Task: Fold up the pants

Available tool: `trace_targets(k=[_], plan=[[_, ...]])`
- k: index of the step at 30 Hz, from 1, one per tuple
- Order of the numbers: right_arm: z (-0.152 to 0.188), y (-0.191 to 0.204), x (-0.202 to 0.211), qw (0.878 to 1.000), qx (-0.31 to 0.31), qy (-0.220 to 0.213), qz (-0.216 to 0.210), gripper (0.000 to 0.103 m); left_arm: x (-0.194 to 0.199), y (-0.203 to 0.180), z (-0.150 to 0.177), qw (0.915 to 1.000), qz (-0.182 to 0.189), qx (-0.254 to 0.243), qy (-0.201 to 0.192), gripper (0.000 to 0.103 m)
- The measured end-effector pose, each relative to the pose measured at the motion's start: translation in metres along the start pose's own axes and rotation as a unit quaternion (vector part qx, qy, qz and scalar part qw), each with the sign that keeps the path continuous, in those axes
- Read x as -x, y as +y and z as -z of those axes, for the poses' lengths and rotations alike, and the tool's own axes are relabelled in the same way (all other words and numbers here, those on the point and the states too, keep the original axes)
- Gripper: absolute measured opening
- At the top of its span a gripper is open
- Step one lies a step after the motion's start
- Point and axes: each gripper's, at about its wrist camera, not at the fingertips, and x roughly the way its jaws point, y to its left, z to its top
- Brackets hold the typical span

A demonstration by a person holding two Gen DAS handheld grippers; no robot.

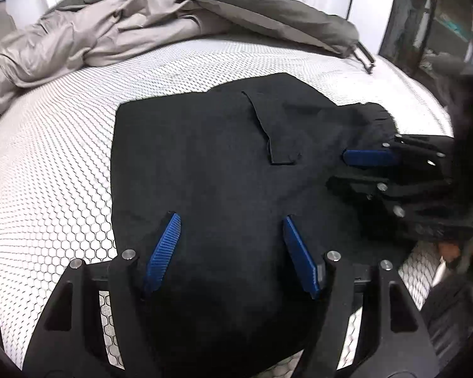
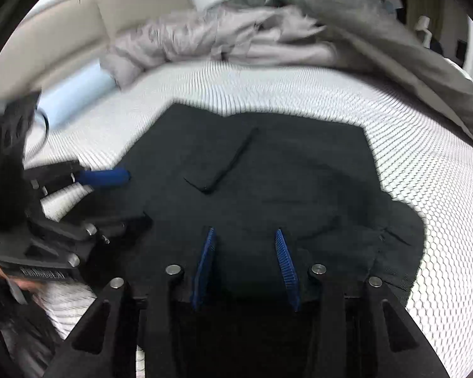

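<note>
Lying flat on the white mattress with a honeycomb-stitched cover (image 1: 63, 170) is the pair of black cloth pants (image 1: 211, 163), folded into a broad dark slab with a narrow flap of its own fabric turned up near its middle. The left gripper (image 1: 231, 220), black-framed with ribbed blue pads, hangs over the near part of the pants with its jaws spread well apart; the pads press on nothing, and whether the tips touch the cloth cannot be told. The right gripper (image 2: 244, 234), of the same make, hangs over the near part of the pants too, on the side toward a bunched corner of the fabric, and its jaws stand apart with a narrower gap than the left pair and nothing pinched between the pads. In the left wrist view the right gripper shows at the pants' right edge, one blue pad level over the cloth. Beyond the far edge of the pants a rumpled beige and grey quilted duvet (image 1: 116, 31) is heaped on the mattress. Well off from the pants' far left corner lies a pale blue cylindrical bolster (image 2: 75, 94).
</note>
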Motion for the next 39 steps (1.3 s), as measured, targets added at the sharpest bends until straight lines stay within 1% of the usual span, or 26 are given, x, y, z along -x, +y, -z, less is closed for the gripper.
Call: trace_targets(k=[2,3,5,7,8,9,11,12,14,15,16,17,19,20,22,23,25,26,27,29,30,31,33,36,38,39], plan=[[0.006,-0.022,0.01,1.0,-0.013,0.004,0.017,0.038,0.007,0.006,0.004,1.0,-0.001,-0.007,0.007,0.065],[0.01,-0.031,0.016,1.0,-0.021,0.002,0.011,0.033,0.01,0.008,0.008,0.9999,-0.009,-0.009,0.01,0.065],[0.017,-0.043,0.031,0.999,-0.043,-0.004,-0.01,0.031,0.015,0.012,0.012,0.9997,-0.02,-0.005,0.013,0.065],[0.017,-0.043,0.043,0.998,-0.056,-0.017,-0.017,0.033,0.024,0.016,0.006,0.9997,-0.015,0.019,0.005,0.065],[0.015,-0.042,0.046,0.997,-0.064,-0.024,-0.02,0.037,0.028,0.017,-0.001,0.9995,-0.008,0.028,-0.011,0.065],[0.012,-0.039,0.048,0.997,-0.068,-0.031,-0.025,0.038,0.034,0.016,-0.004,0.9992,-0.007,0.031,-0.023,0.065],[0.006,-0.024,0.052,0.996,-0.066,-0.047,-0.036,0.038,0.034,0.012,-0.017,0.9988,-0.018,0.03,-0.034,0.065],[-0.001,-0.018,0.049,0.996,-0.066,-0.049,-0.041,0.038,0.03,0.011,-0.024,0.9987,-0.026,0.03,-0.031,0.065],[-0.006,-0.009,0.039,0.995,-0.069,-0.035,-0.058,0.038,0.008,0.009,-0.034,0.9988,-0.039,0.028,0.0,0.065],[-0.016,-0.004,0.028,0.995,-0.067,-0.025,-0.065,0.038,-0.003,0.007,-0.034,0.9985,-0.045,0.025,0.017,0.064],[-0.019,0.003,0.015,0.996,-0.057,-0.006,-0.065,0.038,-0.009,0.007,-0.032,0.9985,-0.046,0.022,0.021,0.064],[-0.021,0.007,0.003,0.997,-0.044,0.01,-0.055,0.038,-0.011,0.008,-0.031,0.9987,-0.042,0.02,0.019,0.064],[-0.019,0.01,-0.011,1.0,-0.008,0.029,-0.007,0.038,-0.011,0.014,-0.026,0.9992,-0.035,0.008,0.02,0.064],[-0.015,0.005,-0.008,0.999,0.001,0.03,0.021,0.038,-0.008,0.018,-0.023,0.9991,-0.038,0.005,0.021,0.064],[-0.009,-0.01,0.004,0.997,-0.011,0.038,0.061,0.038,-0.002,0.031,-0.014,0.9988,-0.036,0.019,0.027,0.064],[-0.004,-0.022,0.011,0.998,-0.026,0.038,0.049,0.037,0.0,0.036,-0.011,0.9986,-0.033,0.029,0.03,0.064],[0.001,-0.034,0.022,0.998,-0.048,0.025,0.012,0.037,0.005,0.043,-0.009,0.9974,-0.047,0.044,0.032,0.064],[0.002,-0.033,0.027,0.998,-0.051,0.021,0.008,0.037,0.007,0.044,-0.009,0.9969,-0.05,0.051,0.032,0.062],[0.001,-0.034,0.032,0.998,-0.062,0.016,0.003,0.038,0.01,0.047,-0.015,0.9963,-0.052,0.065,0.025,0.055],[-0.005,-0.033,0.039,0.996,-0.09,-0.003,-0.024,0.038,0.017,0.044,-0.023,0.9965,-0.049,0.067,0.007,0.055],[-0.009,-0.031,0.04,0.995,-0.096,-0.012,-0.034,0.038,0.02,0.039,-0.031,0.9969,-0.05,0.06,-0.01,0.055],[-0.023,-0.023,0.031,0.994,-0.101,-0.019,-0.038,0.038,0.019,0.036,-0.036,0.997,-0.053,0.055,-0.016,0.055],[-0.035,-0.012,0.025,0.994,-0.102,-0.024,-0.027,0.038,0.009,0.03,-0.047,0.9972,-0.057,0.047,-0.013,0.055],[-0.049,0.001,0.004,0.995,-0.097,-0.007,-0.012,0.038,-0.02,0.029,-0.061,0.996,-0.075,0.045,0.015,0.055],[-0.053,0.004,-0.012,0.996,-0.087,0.016,0.015,0.038,-0.036,0.035,-0.064,0.9956,-0.073,0.053,0.024,0.055],[-0.056,0.003,-0.019,0.997,-0.076,0.017,0.022,0.039,-0.039,0.039,-0.063,0.9958,-0.064,0.061,0.026,0.056]])
